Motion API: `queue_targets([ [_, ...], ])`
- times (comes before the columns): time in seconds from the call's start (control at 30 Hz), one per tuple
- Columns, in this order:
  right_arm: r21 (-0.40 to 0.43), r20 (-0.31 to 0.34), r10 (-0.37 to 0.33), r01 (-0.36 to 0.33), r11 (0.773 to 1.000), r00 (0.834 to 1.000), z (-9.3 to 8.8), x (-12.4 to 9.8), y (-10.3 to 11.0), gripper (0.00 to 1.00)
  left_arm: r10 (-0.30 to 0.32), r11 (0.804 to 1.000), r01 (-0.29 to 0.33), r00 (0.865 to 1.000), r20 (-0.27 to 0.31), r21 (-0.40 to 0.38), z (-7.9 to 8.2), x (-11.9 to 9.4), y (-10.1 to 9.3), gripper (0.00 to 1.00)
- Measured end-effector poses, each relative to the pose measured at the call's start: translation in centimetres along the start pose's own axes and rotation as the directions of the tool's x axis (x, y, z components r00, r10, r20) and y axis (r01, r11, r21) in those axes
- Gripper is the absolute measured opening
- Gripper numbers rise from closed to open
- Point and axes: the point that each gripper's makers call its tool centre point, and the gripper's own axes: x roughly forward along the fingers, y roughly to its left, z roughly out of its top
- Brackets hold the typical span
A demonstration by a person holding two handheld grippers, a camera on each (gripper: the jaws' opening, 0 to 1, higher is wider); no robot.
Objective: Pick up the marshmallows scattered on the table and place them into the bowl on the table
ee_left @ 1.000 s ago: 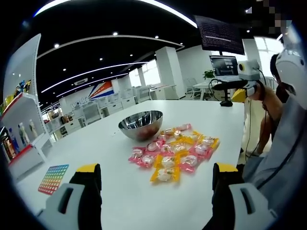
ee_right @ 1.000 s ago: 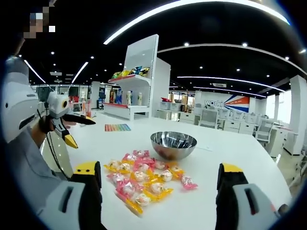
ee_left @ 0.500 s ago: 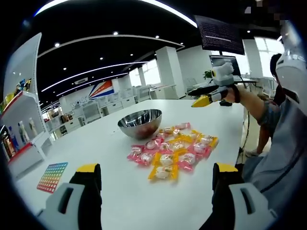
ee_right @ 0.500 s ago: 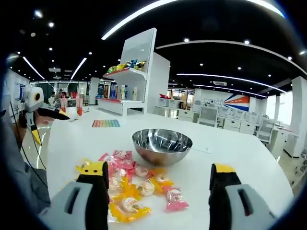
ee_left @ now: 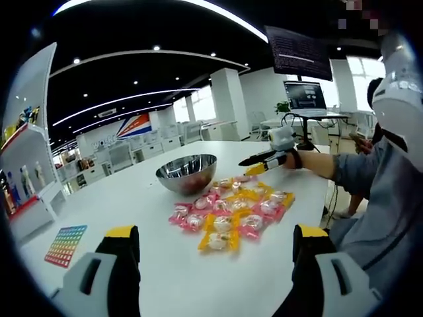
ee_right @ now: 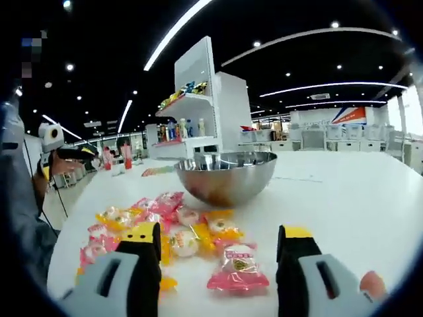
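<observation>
1. Lying scattered: pink and yellow wrapped marshmallows (ee_right: 198,228), on white desk (ee_right: 344,191), beside shiny steel bowl (ee_right: 226,175).
2. Right gripper (ee_right: 218,241): spread, low over pink packet (ee_right: 238,269).
3. Left gripper (ee_left: 215,247): spread, empty.
4. Progress: collection seemingly barely begun.

Nothing we can read here

We see pale lettering on the far wall (ee_left: 99,141) beside a red and blue emblem, too blurred to read, and the hanging screen (ee_left: 299,53) carries text lines too small for us.

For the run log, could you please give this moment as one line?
right hand-held gripper: open, over pink marshmallow | left hand-held gripper: open | bowl: behind pile
</observation>
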Motion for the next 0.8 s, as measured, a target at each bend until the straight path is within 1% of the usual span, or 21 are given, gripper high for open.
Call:
queue_targets([
  [0.03, -0.027, -0.021, -0.024, 0.023, 0.999, 0.999, -0.6, 0.1, -0.6, 0.56, 0.002, 1.000, -0.002, 1.000, -0.001, 0.000, 0.0, 0.0, 0.1, 0.96],
  [0.07, -0.049, -0.036, -0.034, 0.032, 0.998, 0.999, -1.0, 0.2, -0.8, 0.54, 0.004, 1.000, -0.004, 1.000, -0.004, 0.001, -0.1, 0.1, 0.1, 0.96],
  [0.13, -0.034, -0.033, -0.024, 0.023, 0.999, 0.999, -1.0, 0.5, -0.5, 0.54, -0.007, 1.000, 0.007, 1.000, -0.006, 0.004, -0.1, 0.1, -0.1, 0.96],
  [0.17, -0.026, -0.027, -0.017, 0.016, 1.000, 0.999, -0.8, 0.5, -0.4, 0.53, -0.011, 1.000, 0.011, 1.000, -0.005, 0.001, -0.1, 0.2, -0.2, 0.96],
  [0.23, -0.021, -0.023, -0.026, 0.026, 0.999, 0.999, -0.7, 0.5, -0.8, 0.46, -0.013, 1.000, 0.013, 1.000, -0.005, -0.001, -0.1, 0.2, -0.2, 0.96],
  [0.3, 0.001, -0.039, -0.030, 0.030, 1.000, 0.999, -1.0, 0.6, -1.0, 0.42, -0.011, 1.000, 0.011, 1.000, -0.008, -0.001, -0.2, 0.3, -0.1, 0.96],
  [0.4, 0.011, -0.034, -0.019, 0.020, 1.000, 0.999, -1.0, 0.8, -0.9, 0.43, -0.011, 1.000, 0.011, 1.000, -0.002, -0.005, -0.1, 0.4, -0.1, 0.96],
  [0.43, 0.013, -0.034, -0.017, 0.017, 1.000, 0.999, -1.1, 0.9, -0.9, 0.42, -0.009, 1.000, 0.009, 1.000, 0.001, -0.007, 0.0, 0.4, 0.0, 0.96],
  [0.57, -0.035, -0.108, -0.026, 0.023, 0.999, 0.994, -2.6, 1.2, -0.7, 0.38, -0.005, 1.000, 0.005, 1.000, -0.005, -0.004, -0.1, 0.4, 0.2, 0.96],
  [0.7, -0.064, -0.114, -0.024, 0.016, 0.998, 0.993, -2.8, 1.2, -0.4, 0.35, -0.002, 1.000, 0.002, 1.000, -0.005, 0.003, 0.0, 0.5, 0.2, 0.96],
  [0.73, -0.067, -0.115, -0.027, 0.020, 0.998, 0.993, -2.7, 1.3, 0.2, 0.33, -0.004, 1.000, 0.004, 1.000, -0.007, 0.001, -0.1, 0.5, 0.2, 0.96],
  [0.8, -0.080, -0.121, -0.035, 0.025, 0.996, 0.992, -2.8, 1.1, 0.6, 0.31, -0.003, 1.000, 0.003, 1.000, -0.012, 0.005, -0.2, 0.6, 0.2, 0.96],
])
